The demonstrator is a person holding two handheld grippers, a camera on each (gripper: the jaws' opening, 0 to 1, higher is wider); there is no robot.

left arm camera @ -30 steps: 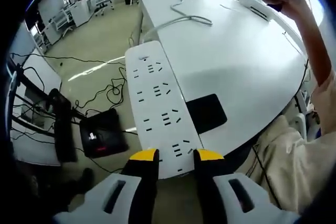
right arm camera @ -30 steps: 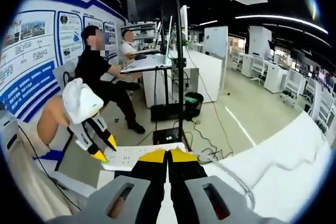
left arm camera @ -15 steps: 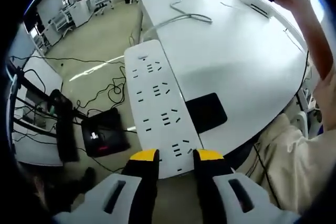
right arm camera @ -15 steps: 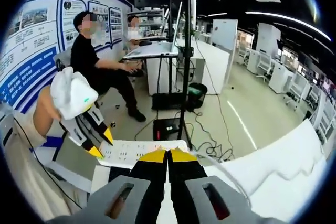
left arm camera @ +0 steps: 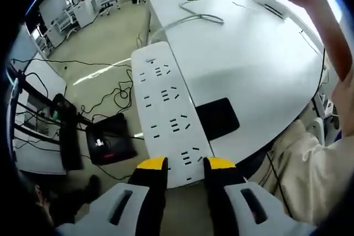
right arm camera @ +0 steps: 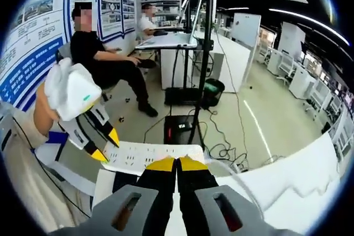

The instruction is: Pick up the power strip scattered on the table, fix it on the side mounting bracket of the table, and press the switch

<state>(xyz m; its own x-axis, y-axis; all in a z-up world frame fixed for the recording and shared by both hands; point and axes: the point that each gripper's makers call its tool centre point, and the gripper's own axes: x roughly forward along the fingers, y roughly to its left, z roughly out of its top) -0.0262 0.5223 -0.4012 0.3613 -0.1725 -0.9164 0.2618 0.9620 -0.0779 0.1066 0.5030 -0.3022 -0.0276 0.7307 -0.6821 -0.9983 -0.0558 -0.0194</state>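
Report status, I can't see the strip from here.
Left gripper shut on strip at table edge. Right gripper shut, empty, above the strip. Cable lies on the table.

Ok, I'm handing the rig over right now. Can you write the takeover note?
Left gripper: shut on the near end of the power strip, holding it along the table edge, beside the black pad.
Right gripper: shut, holding nothing, raised above the table; it also shows at the top of the left gripper view.
Cable: lying loose on the table.
Done: strip picked up.
Left: whether it is seated on the side bracket cannot be told, so check, fix it there, then press the switch.
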